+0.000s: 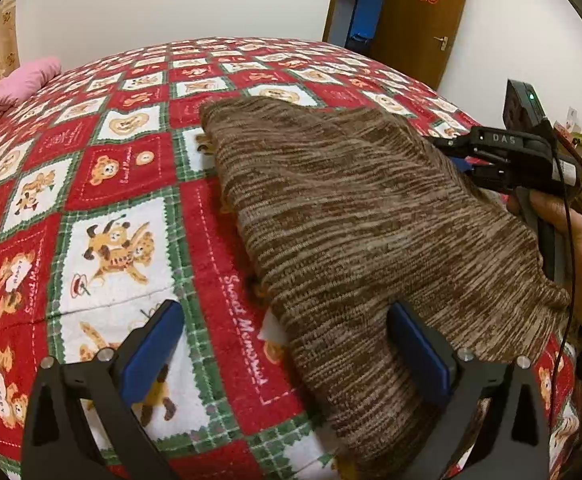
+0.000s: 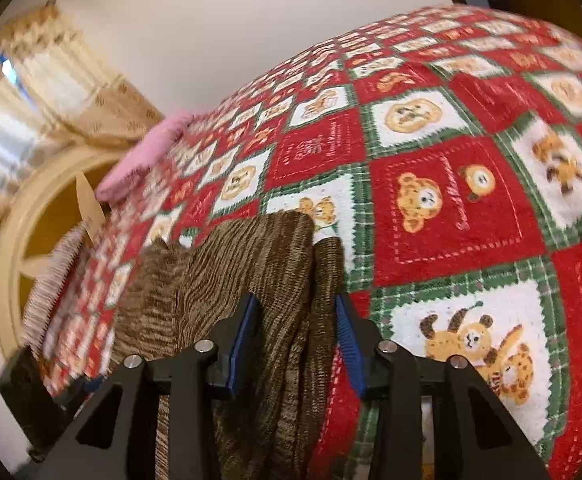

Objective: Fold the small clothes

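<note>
My left gripper is spread wide over the near end of the brown knit garment. Its 2 blue pads stand well apart: left one above the bedspread, right one over the knit, neither pressing on anything I can see.

The garment lies folded on the bed, roughly mid-bed and toward my right, a long striped brown/tan slab running from near my left gripper back toward the far side. A bit of orange-ish fabric peeks out from under its left edge; can't tell what it is.

My right gripper is at a narrow-to-medium gap w/ a bunched fold of the knit between the 2 blue pads. The cloth runs up between them, but there's visible space on both sides, so the pads aren't clamping it; view is motion-blurred. In the left wrist view that gripper sits at the garment's right edge, my right hand on its handle.

Bedspread is red/white/green check w/ bear prints. Pink blanket at the far left edge of the bed. Brown door in the back wall, curtains by the window.
</note>
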The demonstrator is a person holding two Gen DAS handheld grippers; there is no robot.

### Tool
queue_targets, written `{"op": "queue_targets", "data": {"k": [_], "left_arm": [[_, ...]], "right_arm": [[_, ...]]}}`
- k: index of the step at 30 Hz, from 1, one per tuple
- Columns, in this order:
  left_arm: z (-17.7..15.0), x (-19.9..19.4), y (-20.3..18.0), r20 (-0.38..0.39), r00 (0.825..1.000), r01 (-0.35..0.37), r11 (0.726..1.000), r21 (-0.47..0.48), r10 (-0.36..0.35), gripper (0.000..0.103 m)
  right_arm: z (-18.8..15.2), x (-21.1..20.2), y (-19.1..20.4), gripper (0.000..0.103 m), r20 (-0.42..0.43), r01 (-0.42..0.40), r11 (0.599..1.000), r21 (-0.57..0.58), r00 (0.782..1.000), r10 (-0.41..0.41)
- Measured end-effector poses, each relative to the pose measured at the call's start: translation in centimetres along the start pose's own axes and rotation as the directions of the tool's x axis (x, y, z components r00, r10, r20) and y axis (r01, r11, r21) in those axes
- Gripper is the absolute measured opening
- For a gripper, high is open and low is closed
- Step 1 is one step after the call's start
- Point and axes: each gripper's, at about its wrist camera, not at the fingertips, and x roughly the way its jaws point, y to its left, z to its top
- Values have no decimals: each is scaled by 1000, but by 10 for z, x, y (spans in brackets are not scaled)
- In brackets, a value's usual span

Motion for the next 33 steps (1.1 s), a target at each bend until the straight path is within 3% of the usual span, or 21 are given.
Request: {"op": "queue_targets", "data": {"k": [2,8,14,21,26,33], "left_arm": [[0,0,0,-1,1000,-5,1000,4,5,103],[1,1,-3,-8,1000,-13,1000,8,13,103],[3,2,-6,-21,999,-25,1000,11,25,103],[3,-4,-15,-25,999,21,1000,6,-21,73],[6,-1,-14,-33,998,58,998,-38,-59,71],[6,-7,-26,-11,999,39,999,-19,-39,39]], "right_arm": [[0,-2,-9,31,20,-21,998,51,1000,20],[-3,1,1,31,-2,-43,999,-7,999,43],[-5,0,-2,29,12,-45,999,8,999,45],[-6,-1,2,26,19,-50,998,-25,999,50],[-4,3,-7,25,4,-76,997,28,997,76],[-2,9,-6,24,-23,-78,997,16,997,78]]}}
